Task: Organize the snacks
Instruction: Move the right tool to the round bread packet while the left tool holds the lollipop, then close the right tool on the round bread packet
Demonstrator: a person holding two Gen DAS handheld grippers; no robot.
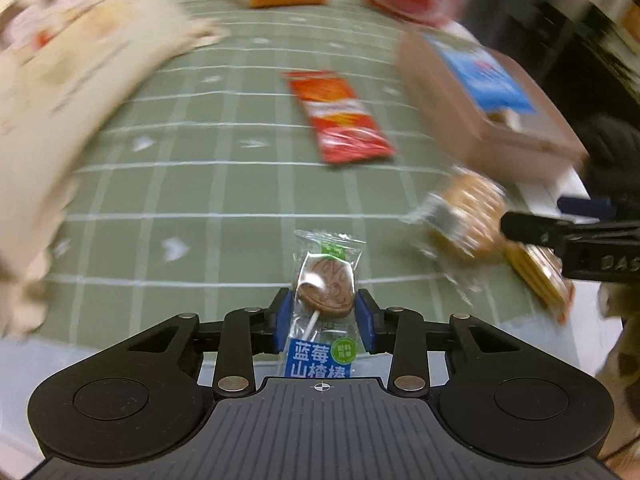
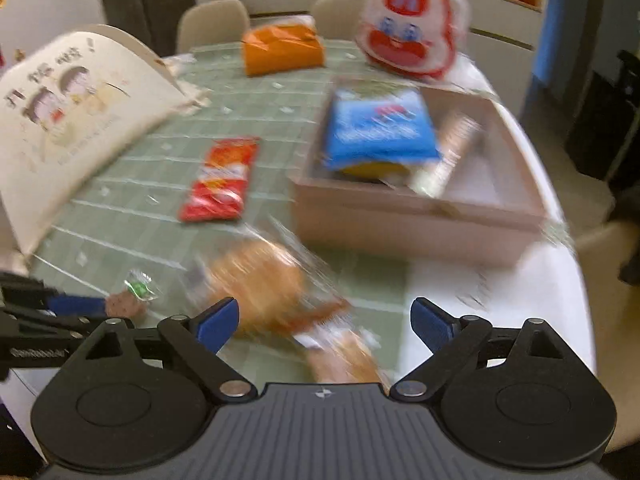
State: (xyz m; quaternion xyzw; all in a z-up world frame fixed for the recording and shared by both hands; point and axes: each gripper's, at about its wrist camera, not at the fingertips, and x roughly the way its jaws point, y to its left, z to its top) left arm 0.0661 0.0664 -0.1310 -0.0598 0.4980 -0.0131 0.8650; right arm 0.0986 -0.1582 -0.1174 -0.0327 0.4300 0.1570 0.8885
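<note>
My left gripper (image 1: 324,320) is shut on a wrapped brown lollipop (image 1: 326,288) with a blue label, held above the green checked tablecloth (image 1: 200,188); it also shows in the right wrist view (image 2: 128,300). My right gripper (image 2: 324,320) is open and empty, hovering over two clear-wrapped cracker packs (image 2: 260,284), which also show in the left wrist view (image 1: 468,216). A red snack packet (image 1: 340,116) lies mid-table. A pink box (image 2: 400,220) at the right holds a blue packet (image 2: 380,128).
A cream cartoon-printed bag (image 2: 72,120) stands at the left. An orange packet (image 2: 284,50) and a red-and-white rabbit-face bag (image 2: 412,28) sit at the far end. Chairs (image 2: 212,24) stand beyond the table. The table's white edge (image 2: 500,292) runs at the right.
</note>
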